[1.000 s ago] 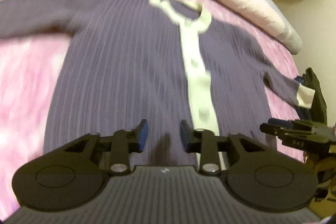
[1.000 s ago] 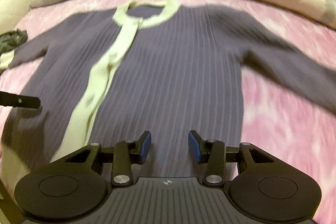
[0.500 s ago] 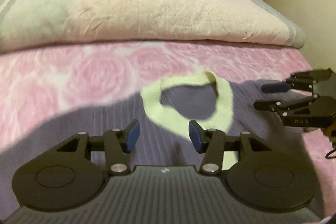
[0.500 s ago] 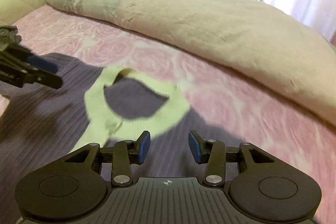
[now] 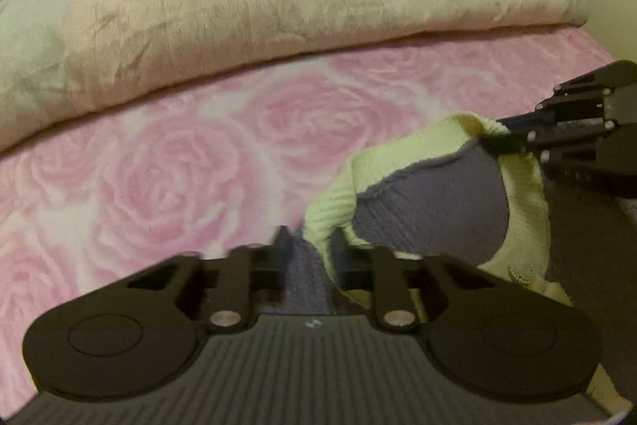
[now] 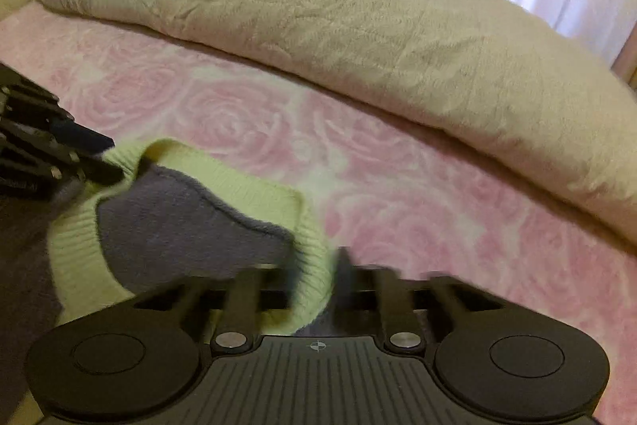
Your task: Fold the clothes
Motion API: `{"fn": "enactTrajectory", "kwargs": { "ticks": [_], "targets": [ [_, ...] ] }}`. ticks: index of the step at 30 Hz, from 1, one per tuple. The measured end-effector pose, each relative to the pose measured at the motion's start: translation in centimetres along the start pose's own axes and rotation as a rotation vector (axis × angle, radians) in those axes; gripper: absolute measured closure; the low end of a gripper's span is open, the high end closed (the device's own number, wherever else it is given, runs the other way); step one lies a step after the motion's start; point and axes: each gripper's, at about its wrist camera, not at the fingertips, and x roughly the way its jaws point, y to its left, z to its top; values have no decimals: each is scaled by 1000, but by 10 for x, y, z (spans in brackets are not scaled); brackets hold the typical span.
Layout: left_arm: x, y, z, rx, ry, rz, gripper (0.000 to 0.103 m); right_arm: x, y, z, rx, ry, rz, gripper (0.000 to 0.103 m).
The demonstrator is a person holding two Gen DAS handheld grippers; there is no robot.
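The purple cardigan [image 5: 434, 210] lies on the pink rose bedspread [image 5: 167, 178], its pale green collar [image 5: 398, 162] raised at the neckline. The left gripper [image 5: 308, 257] has just been closing and is pinched on knit at the collar's left shoulder, at 6 o'clock in its own view. The right gripper [image 6: 314, 281] has likewise just been closing and is clamped on the collar band at the opposite shoulder, at 6 o'clock in its view. Each gripper is seen in the other's view, at 3 o'clock and 9 o'clock. The paired shoulder grip is judged to prepare a fold of the top edge. A beige duvet [image 6: 358, 10] bounds the bed at 12 o'clock; bare bedspread remains open between.
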Motion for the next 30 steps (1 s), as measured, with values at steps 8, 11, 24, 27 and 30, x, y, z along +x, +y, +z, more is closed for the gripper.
{"fn": "enactTrajectory", "kwargs": {
  "ticks": [8,11,24,27,30],
  "targets": [
    [6,36,10,-237,-104,0,96,4,-43,18,195,-90,49,100],
    [32,33,4,-265,-62,56,90,38,-48,16,263,-7,44,100],
    [-55,-14,-55,-226,-96,-28,91,-66,-32,-33,87,-32,97,60],
    [-30,-11,-62,-145,-72,51,96,-42,-22,-49,-5,6,60,61],
    [-10,13,-45,-228,-110,99,100,-17,-50,-51,84,-44,26,60]
  ]
}}
